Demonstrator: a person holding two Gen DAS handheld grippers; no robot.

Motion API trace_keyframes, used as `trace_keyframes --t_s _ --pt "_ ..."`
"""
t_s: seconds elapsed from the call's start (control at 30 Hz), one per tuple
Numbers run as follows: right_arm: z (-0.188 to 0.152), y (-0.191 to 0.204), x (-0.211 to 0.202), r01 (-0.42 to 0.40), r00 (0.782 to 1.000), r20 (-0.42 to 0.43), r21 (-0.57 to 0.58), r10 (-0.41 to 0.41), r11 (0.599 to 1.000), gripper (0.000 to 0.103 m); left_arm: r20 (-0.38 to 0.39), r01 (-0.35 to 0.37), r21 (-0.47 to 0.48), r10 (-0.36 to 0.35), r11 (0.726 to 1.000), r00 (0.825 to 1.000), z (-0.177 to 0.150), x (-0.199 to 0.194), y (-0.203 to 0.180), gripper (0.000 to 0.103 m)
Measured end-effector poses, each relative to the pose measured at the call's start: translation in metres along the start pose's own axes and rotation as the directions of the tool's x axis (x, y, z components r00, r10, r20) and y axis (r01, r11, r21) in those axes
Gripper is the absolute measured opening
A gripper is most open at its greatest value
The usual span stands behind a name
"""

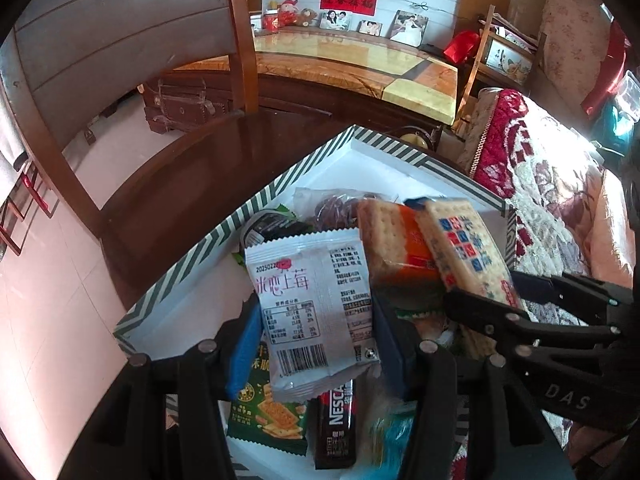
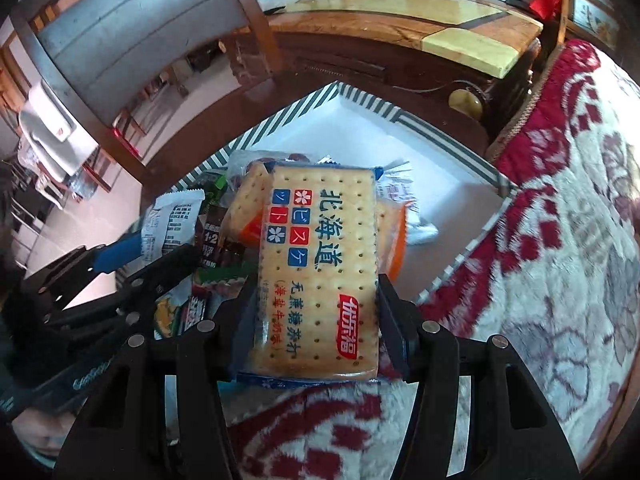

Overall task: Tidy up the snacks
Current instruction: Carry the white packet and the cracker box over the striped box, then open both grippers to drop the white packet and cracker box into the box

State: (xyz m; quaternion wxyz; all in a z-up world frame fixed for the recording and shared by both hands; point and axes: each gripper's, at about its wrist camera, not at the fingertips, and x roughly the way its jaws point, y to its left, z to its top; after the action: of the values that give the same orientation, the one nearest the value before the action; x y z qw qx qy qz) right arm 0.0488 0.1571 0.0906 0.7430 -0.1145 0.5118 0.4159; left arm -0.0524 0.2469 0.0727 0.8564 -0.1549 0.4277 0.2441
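A white box with a green-striped rim (image 1: 208,236) (image 2: 384,114) holds several snack packs. My left gripper (image 1: 314,312) is shut on a white strawberry snack packet (image 1: 312,304) and holds it above the box. My right gripper (image 2: 318,292) is shut on a blue-edged Hokkaido cracker pack (image 2: 320,264), also over the box; it shows in the left wrist view (image 1: 468,248) with the right gripper (image 1: 480,296) on it. An orange cracker pack (image 1: 396,240) (image 2: 394,236), a green cracker packet (image 1: 276,412) and a Nescafe stick (image 1: 336,424) lie in the box.
The box sits on a dark wooden table (image 1: 180,184). A red and white floral blanket (image 2: 560,220) lies to the right. A wooden chair (image 1: 120,52) stands at the far left, and a marble-topped cabinet (image 1: 352,64) stands behind.
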Motion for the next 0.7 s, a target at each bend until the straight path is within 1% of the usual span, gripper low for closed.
trace_keyframes --t_s 0.3,0.37,0.47,0.53,0.57,0.63,0.7 --pt "0.018 0.008 0.014 0.053 0.999 -0.002 -0.077 -0.053 0.996 0.055 -0.013 -0.032 -0.02 0.032 0.999 0.999 0.0 0.008 0.005 0.057" --pt "0.017 0.009 0.014 0.051 0.999 0.0 -0.09 -0.051 0.995 0.057 -0.012 -0.041 -0.014 0.041 0.999 0.999 0.001 0.009 0.002 0.057" --pt "0.011 0.006 0.01 0.028 1.0 0.003 -0.06 -0.028 0.998 0.058 -0.02 -0.058 -0.003 0.058 0.998 0.998 0.001 0.011 0.0 0.059" --pt "0.007 0.006 0.009 0.018 1.0 0.005 -0.044 -0.017 0.999 0.059 -0.026 -0.073 -0.002 0.073 0.997 0.997 0.0 0.012 0.0 0.069" --pt "0.005 0.006 0.008 0.015 1.0 0.003 -0.04 -0.015 0.999 0.059 -0.025 -0.076 -0.004 0.076 0.997 0.997 0.0 0.012 0.0 0.072" --pt "0.001 0.004 0.005 0.008 1.0 0.004 -0.028 -0.008 1.0 0.059 -0.01 -0.075 -0.008 0.075 0.997 0.997 0.0 0.009 0.001 0.082" --pt "-0.002 0.003 -0.001 -0.009 1.0 0.008 -0.01 0.009 1.0 0.061 0.011 -0.078 -0.003 0.078 0.997 0.997 0.0 0.005 0.0 0.086"
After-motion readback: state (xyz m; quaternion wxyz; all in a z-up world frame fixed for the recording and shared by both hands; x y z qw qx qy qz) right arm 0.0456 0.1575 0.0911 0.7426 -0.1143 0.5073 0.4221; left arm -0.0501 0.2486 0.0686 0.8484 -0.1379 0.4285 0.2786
